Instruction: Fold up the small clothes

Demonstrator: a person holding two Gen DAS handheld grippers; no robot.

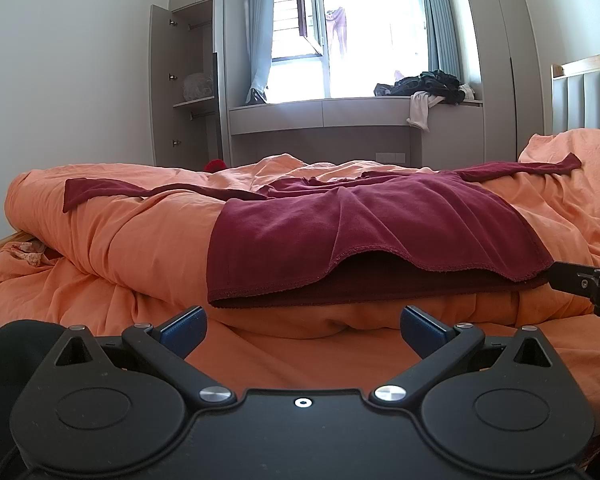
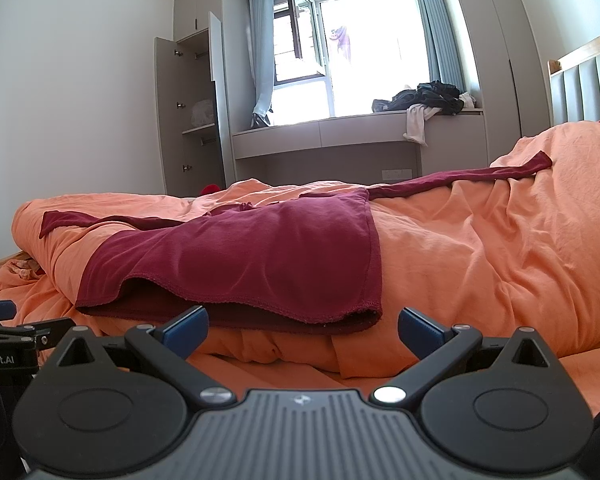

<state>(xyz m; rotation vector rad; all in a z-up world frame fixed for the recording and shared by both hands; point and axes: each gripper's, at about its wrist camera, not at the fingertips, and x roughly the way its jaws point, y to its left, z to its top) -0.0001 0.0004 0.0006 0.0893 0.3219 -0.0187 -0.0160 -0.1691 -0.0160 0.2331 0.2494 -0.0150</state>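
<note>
A dark red long-sleeved top (image 1: 360, 228) (image 2: 268, 256) lies spread over a rumpled orange duvet (image 1: 132, 236) (image 2: 480, 240), sleeves stretched out to both sides and its hem facing me. The hem's upper layer is lifted into a wavy opening. My left gripper (image 1: 302, 326) is open, just short of the hem's left half, with nothing between its blue pads. My right gripper (image 2: 302, 326) is open too, close below the hem's right corner, and empty. Part of the right gripper (image 1: 588, 284) shows at the right edge of the left wrist view.
Behind the bed stand an open wardrobe (image 1: 188, 80), a window bench (image 1: 340, 116) with a heap of dark and white clothes (image 1: 432, 90), and a padded headboard (image 1: 584, 96) at the right. A small patterned cloth (image 1: 28, 252) lies at the bed's left edge.
</note>
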